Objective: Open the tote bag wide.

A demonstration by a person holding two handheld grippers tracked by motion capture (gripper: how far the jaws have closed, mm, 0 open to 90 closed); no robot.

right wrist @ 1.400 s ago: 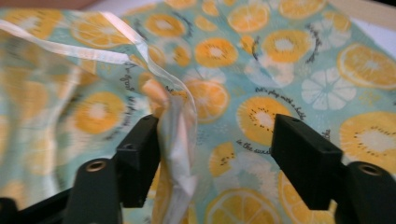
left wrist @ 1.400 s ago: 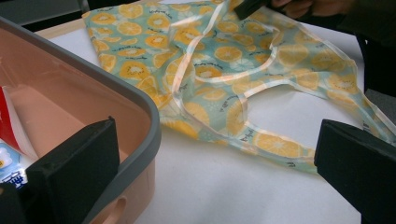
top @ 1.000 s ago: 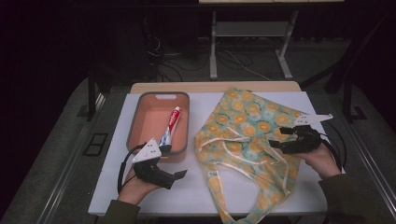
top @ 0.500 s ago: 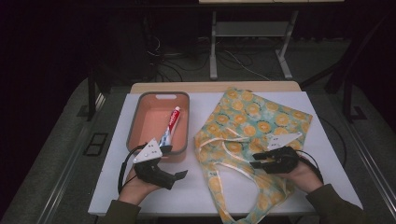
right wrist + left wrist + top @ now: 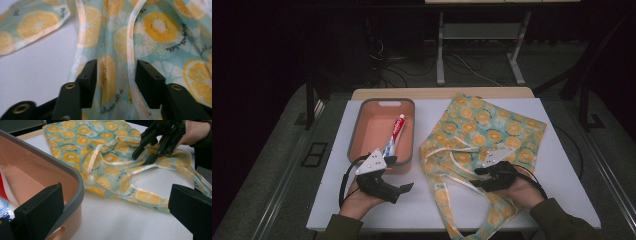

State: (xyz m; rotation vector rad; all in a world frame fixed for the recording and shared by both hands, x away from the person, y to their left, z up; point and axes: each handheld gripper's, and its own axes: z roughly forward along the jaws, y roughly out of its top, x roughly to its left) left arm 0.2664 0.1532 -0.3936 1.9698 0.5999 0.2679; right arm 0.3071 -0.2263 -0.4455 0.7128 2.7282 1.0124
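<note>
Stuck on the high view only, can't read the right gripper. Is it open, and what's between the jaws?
Observer: Open. The right gripper has bag fabric between its jaws, one pale strap running past the inner face of one jaw. Nothing clamped yet.
Operator: Left gripper?
Observer: Left gripper is wide open, jaws apart, one over the tray rim, the other over bare table.
Operator: Anything printed on the bag?
Observer: Yes, small dark script beside the orange slices; too blurred to read fully.
Operator: Can the left camera see the tube?
Observer: Only a red and white edge of the tube inside the tray, at the far left of that view.
</note>
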